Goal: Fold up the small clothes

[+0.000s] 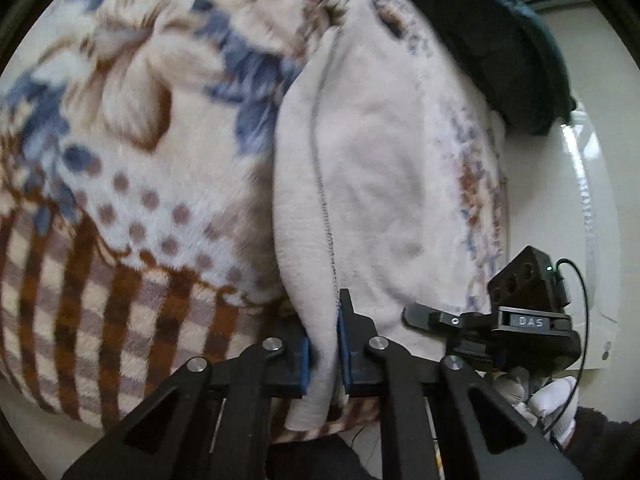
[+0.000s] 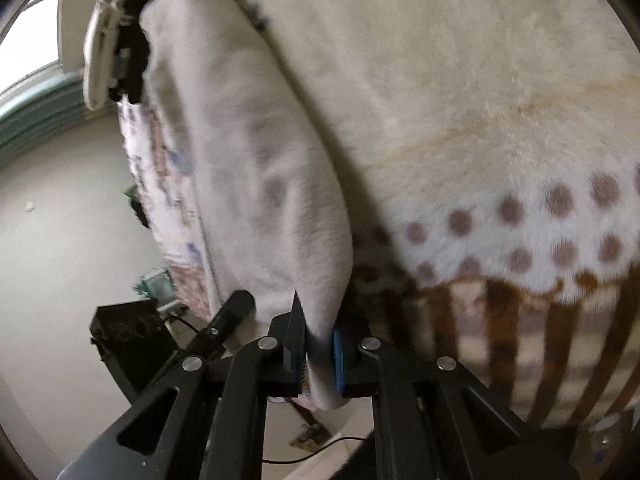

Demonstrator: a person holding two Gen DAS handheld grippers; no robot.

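Inspector: Left tool (image 1: 323,354) and right tool (image 2: 318,354) each clamped on the white garment's (image 1: 380,168) near edge, over the patterned blanket (image 1: 132,184).
Clerk: Handling?
Inspector: Soft, light, limp; grip corners.

A plush blanket (image 1: 132,184) printed with blue leaves, brown dots and a brown checked border fills the nine o'clock half of the left wrist view; in the right wrist view it spreads from twelve to four o'clock. A dark green fabric heap (image 1: 492,44) sits at one o'clock in the left view. Pale floor (image 2: 68,240) lies at nine o'clock in the right view, with a black box (image 2: 128,336) at eight o'clock and a thin black cable (image 2: 320,450) at six.
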